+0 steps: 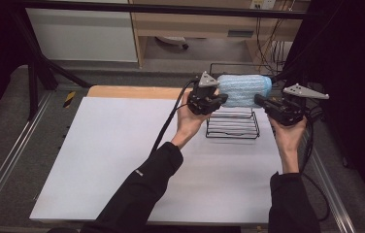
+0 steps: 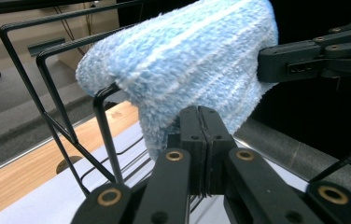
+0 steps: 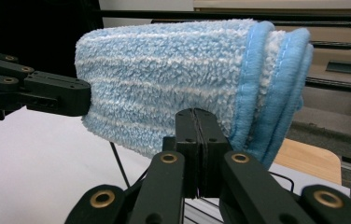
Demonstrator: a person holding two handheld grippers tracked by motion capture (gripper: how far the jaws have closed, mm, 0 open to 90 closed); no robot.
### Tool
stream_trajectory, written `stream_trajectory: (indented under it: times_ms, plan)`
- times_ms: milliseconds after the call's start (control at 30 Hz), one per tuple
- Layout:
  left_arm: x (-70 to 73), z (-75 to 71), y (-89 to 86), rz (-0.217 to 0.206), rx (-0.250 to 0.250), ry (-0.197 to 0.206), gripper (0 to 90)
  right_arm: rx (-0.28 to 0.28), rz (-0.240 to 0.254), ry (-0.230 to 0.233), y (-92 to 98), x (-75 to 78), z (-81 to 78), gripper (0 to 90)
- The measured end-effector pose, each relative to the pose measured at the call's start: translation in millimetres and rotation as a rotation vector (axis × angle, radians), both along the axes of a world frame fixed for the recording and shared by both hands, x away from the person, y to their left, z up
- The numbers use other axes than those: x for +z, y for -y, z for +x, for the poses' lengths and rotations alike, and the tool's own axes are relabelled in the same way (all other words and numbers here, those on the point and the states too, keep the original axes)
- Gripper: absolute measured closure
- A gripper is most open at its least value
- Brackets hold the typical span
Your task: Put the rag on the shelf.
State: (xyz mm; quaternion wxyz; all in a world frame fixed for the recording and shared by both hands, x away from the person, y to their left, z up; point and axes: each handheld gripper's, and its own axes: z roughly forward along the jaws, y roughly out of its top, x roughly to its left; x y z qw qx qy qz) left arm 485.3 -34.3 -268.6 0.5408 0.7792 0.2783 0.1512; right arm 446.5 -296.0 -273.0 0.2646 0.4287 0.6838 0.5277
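Behind the white table (image 1: 122, 160), in the upper right of the high view, my left gripper (image 1: 218, 101) and right gripper (image 1: 263, 102), both clamped, pinch the two ends of the folded blue towel (image 1: 243, 90), lying crosswise over the wire rack (image 1: 232, 127).

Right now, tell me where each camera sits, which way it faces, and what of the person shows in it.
High view: above the person's side, looking forward and down on the table; both forearms, the left hand-held gripper and the right hand-held gripper show.
Left gripper view: rides the left hand-held gripper, facing the blue towel and the wire rack; its shut jaws show.
Right gripper view: rides the right hand-held gripper, facing the towel from the other end; its shut jaws show.
Shared: both gripper views show towel and rack.
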Motion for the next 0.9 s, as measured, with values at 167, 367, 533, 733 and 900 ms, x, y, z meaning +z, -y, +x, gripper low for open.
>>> stream_trajectory:
  times_ms: [167, 367, 533, 733, 900]
  plan:
    - [-2.8, 2.9, 1.9, 0.003, 0.017, 0.014, 89.0, -0.015, 0.002, 0.019, -1.5, -3.6, 3.9, 89.1]
    - [-3.4, 3.1, 1.8, -0.002, 0.019, 0.024, 89.1, -0.024, 0.009, 0.029, -3.1, -7.1, 6.8, 88.6]
    - [0.9, -2.7, -1.8, -0.014, -0.008, 0.034, 87.4, -0.011, 0.006, 0.045, -3.5, -5.2, 1.5, 85.0]
    - [11.8, -11.5, -6.9, -0.019, -0.018, 0.070, 83.5, 0.007, 0.011, 0.076, -4.7, 5.2, -7.9, 77.9]
    - [18.9, -14.2, -14.5, -0.023, -0.012, 0.071, 79.9, 0.008, 0.008, 0.074, -6.6, 13.5, -9.8, 73.3]
